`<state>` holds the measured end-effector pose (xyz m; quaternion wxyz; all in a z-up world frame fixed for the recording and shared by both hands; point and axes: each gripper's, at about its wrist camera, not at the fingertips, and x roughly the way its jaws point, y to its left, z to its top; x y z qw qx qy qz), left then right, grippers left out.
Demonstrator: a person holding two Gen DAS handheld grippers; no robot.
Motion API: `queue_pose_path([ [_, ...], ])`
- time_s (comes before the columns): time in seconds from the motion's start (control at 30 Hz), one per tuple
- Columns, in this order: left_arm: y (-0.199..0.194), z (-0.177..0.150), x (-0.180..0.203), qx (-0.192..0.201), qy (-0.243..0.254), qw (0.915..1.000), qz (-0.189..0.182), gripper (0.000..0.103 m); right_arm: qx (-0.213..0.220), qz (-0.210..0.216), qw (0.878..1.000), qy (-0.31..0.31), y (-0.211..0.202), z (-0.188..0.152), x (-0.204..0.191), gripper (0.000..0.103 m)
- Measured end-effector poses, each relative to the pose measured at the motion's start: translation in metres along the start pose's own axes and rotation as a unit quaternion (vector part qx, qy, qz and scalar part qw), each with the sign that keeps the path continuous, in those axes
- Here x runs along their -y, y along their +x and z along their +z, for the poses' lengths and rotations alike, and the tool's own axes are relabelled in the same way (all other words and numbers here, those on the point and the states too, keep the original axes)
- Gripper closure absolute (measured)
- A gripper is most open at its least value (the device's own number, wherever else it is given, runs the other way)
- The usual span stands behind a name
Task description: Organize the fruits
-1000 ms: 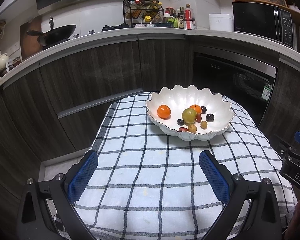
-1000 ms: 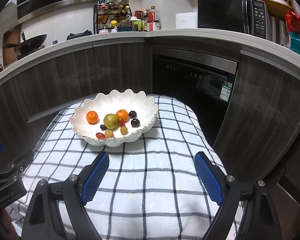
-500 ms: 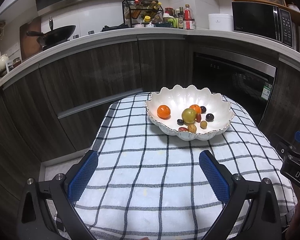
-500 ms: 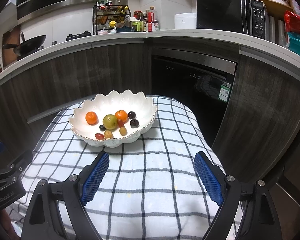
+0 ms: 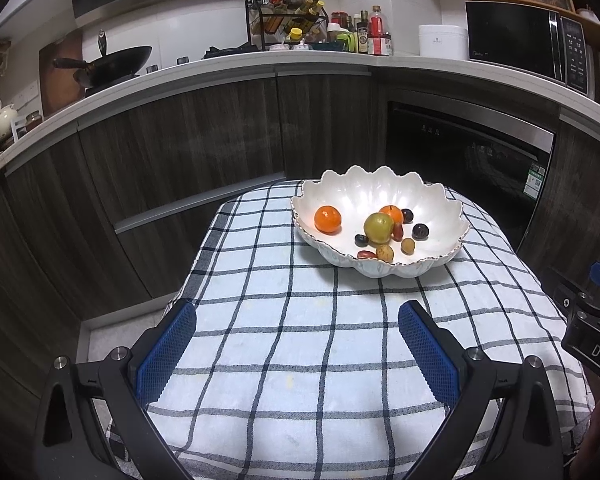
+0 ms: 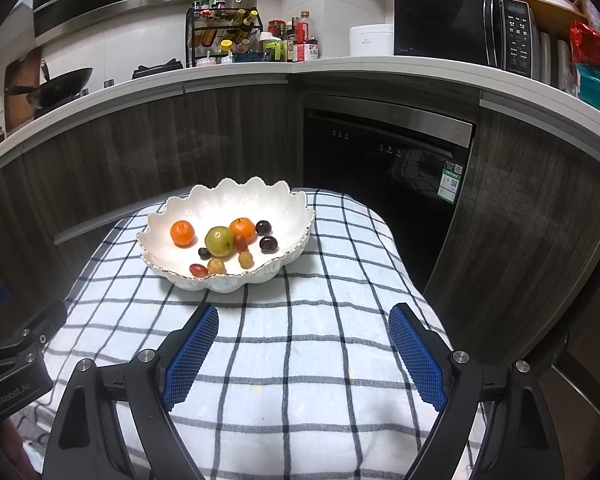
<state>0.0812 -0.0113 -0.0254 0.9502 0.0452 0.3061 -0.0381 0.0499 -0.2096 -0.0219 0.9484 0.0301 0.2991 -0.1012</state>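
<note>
A white scalloped bowl stands at the far end of a checked cloth. It holds two oranges, a green apple, dark plums and several small fruits. My left gripper is open and empty, hovering over the cloth well short of the bowl. In the right wrist view the bowl sits ahead and left with the green apple in it. My right gripper is open and empty above the cloth, in front of the bowl.
Dark wood cabinets and a built-in black appliance stand behind the small table. The counter above carries a wok, a spice rack, bottles and a microwave. The table edges drop off left and right.
The right gripper has drifted slightly to the right and closer, so the bowl sits a little further left in its view. The left gripper has barely moved.
</note>
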Motion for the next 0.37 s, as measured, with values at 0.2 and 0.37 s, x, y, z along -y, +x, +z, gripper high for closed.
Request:
queue_pose_path([
  [0.2,0.0006,-0.0006,0.0004,-0.001,0.001,1.0,0.001,0.0,0.0,0.0,1.0,0.0,0.0001,-0.0007,0.0002,0.015],
  [0.37,0.0032,-0.0023,0.001,-0.005,0.002,1.0,-0.003,0.0,0.0,0.0,1.0,0.002,0.0004,-0.0006,0.0006,0.015],
])
